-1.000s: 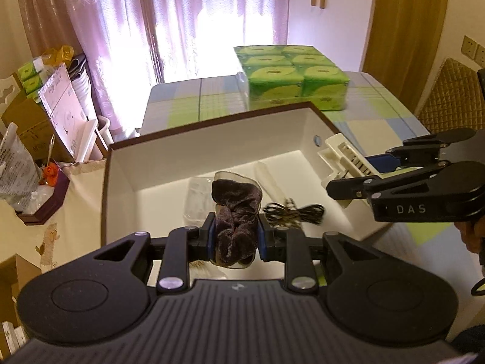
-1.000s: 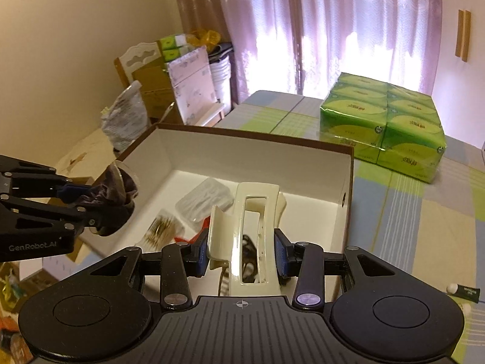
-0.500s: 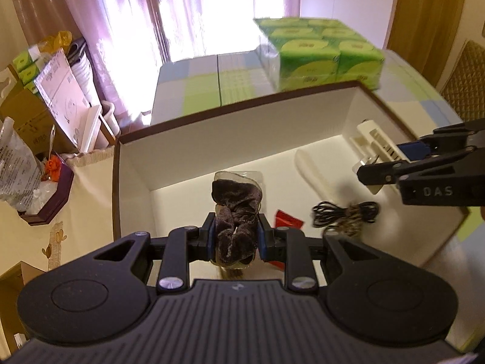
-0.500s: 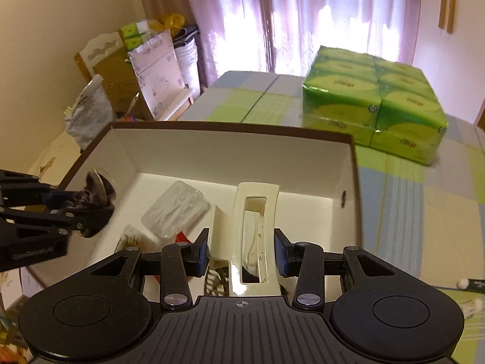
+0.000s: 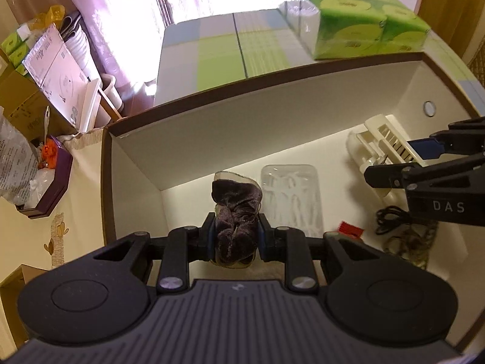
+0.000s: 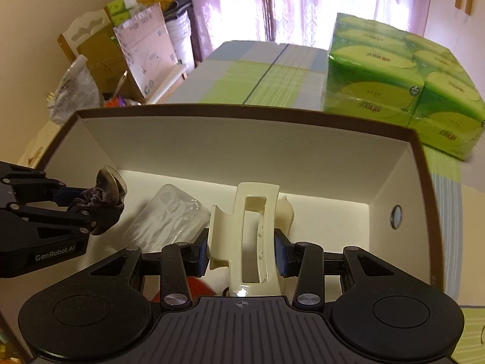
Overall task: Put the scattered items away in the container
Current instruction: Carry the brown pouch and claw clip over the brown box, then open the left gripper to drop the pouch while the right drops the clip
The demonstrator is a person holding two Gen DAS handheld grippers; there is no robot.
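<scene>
An open white box with a brown rim fills both views. My left gripper is shut on a dark brown velvet scrunchie and hangs inside the box near its left wall; it shows at the left of the right wrist view. My right gripper is shut on a cream hair claw clip, held low over the box's right half; the clip also shows in the left wrist view.
On the box floor lie a clear plastic pack, a red packet, a black cable. A green tissue multipack stands behind the box on the checked tablecloth. Cardboard boxes and bags crowd the left.
Both grippers have dropped lower and moved forward into the box, each still holding its item. The box walls now loom larger in both views.
</scene>
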